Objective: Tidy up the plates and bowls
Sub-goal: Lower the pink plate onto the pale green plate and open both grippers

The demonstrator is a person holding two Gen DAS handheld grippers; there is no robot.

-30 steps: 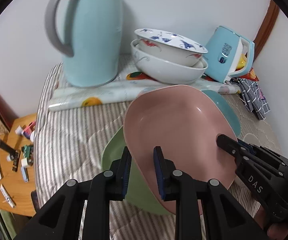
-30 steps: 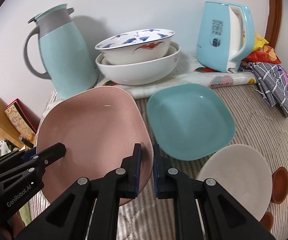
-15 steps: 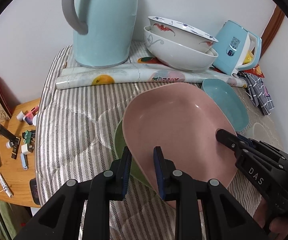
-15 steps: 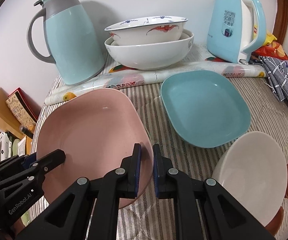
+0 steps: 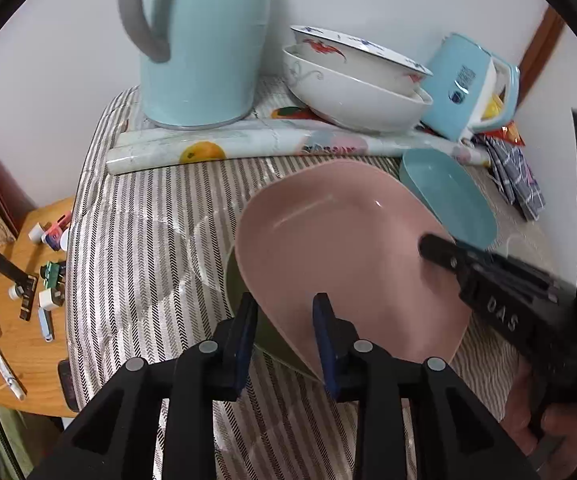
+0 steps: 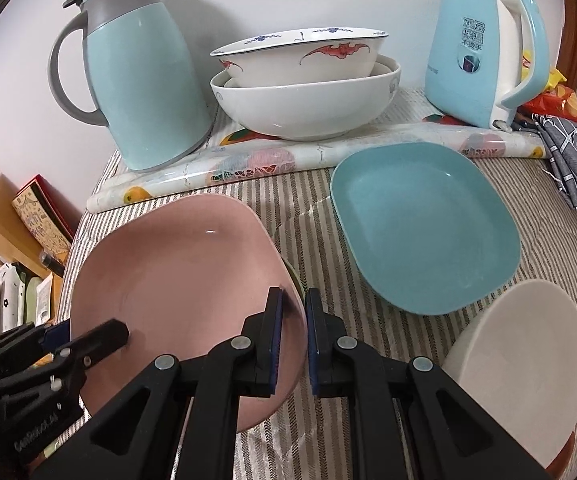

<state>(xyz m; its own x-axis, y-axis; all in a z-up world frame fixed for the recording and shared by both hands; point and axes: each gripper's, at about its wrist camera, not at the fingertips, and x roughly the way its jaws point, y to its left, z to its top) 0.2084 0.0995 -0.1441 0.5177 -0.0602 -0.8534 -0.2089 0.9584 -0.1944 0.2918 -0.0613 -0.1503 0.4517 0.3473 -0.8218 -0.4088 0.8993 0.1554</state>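
The pink plate [image 6: 176, 280] sits on the green plate [image 5: 244, 300], so that stacking looks done; the blue plate [image 6: 428, 232] and white bowl [image 6: 520, 360] lie apart, unsorted. The right gripper [image 6: 293, 336] clamps the pink rim; the left gripper [image 5: 284, 340], jaws just opening, straddles it loosely.

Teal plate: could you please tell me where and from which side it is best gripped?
I would grip the teal plate by its near rim, from the camera side, one finger over the raised lip, one beneath. That edge lies bare between the pink plate and the white bowl; the far edge nears the rolled mat.
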